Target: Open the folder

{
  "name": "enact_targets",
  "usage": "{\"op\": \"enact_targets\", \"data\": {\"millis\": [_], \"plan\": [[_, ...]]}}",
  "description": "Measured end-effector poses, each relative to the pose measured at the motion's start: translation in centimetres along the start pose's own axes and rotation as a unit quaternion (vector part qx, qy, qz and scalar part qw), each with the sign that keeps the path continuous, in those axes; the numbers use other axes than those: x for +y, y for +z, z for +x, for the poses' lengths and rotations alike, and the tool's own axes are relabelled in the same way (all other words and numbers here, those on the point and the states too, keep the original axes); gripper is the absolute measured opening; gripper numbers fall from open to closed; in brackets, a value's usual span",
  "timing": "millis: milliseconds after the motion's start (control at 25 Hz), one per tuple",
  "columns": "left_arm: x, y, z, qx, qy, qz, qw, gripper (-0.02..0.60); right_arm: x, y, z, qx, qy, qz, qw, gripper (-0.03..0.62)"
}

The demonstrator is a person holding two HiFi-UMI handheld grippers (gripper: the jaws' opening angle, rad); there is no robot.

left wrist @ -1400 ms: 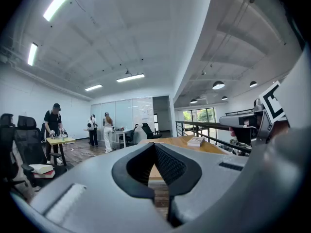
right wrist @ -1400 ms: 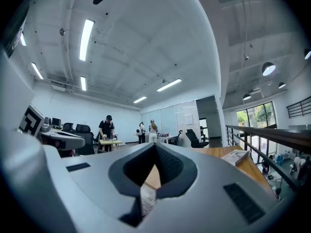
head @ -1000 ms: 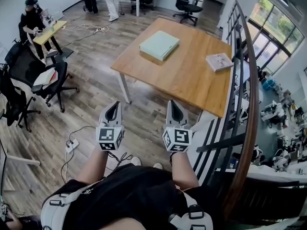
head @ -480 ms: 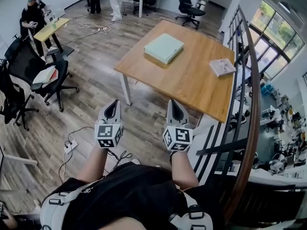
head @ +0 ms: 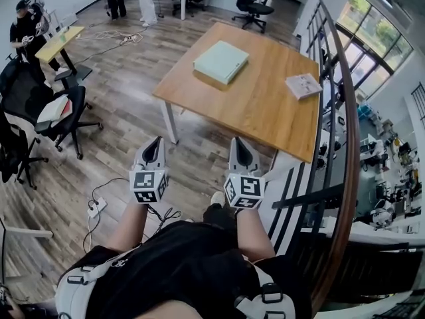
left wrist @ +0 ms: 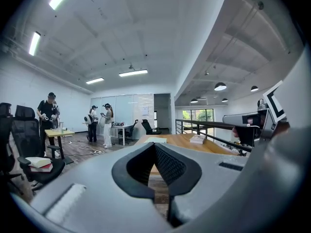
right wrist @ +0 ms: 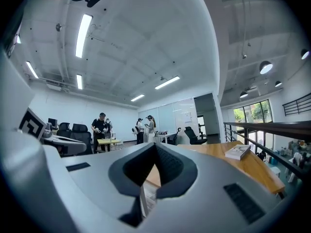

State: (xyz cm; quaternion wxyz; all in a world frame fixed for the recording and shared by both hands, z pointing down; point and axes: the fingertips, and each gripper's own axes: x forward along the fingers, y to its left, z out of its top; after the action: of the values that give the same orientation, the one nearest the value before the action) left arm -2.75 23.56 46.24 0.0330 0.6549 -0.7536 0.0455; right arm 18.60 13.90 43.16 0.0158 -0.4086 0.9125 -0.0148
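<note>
Head view gives me the closed pale-green folder (head: 221,61) by the desk's (head: 265,111) far left edge. The gripper views add what it can't — left hand-held gripper (head: 154,151) and right hand-held gripper (head: 242,153) both shut, empty. Wood floor (head: 119,78), open office. A dark shoe (head: 218,212) has newly appeared between the forearms.

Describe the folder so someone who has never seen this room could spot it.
Find the big wooden table beside the dark railing. Two things lie on it; the folder is the one away from the railing. It is the larger, plain pale green slab, unlike the smaller printed book.
</note>
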Motion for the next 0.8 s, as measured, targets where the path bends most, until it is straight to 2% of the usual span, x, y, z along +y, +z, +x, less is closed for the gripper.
{"op": "enact_targets", "data": {"millis": [200,400,680,800], "plan": [[1.3,-0.4,1.5,0.003,0.003,0.005,1.0000,0.003,0.2,-1.1,1.8,0.004,0.002,0.013,1.000,0.006],[2.2,0.4,4.3,0.002,0.009,0.014,0.9999,0.003,-1.4,-1.4,4.9,0.000,-0.007,0.009,1.000,0.006],[3.6,1.1,10.6,-0.007,0.017,0.014,0.9997,0.003,-3.8,-2.0,10.8,-0.014,-0.003,-0.004,1.000,0.006],[3.6,1.3,14.1,-0.008,0.019,0.001,0.9998,0.003,-5.9,-2.3,14.0,-0.015,0.002,-0.003,1.000,0.006]]}}
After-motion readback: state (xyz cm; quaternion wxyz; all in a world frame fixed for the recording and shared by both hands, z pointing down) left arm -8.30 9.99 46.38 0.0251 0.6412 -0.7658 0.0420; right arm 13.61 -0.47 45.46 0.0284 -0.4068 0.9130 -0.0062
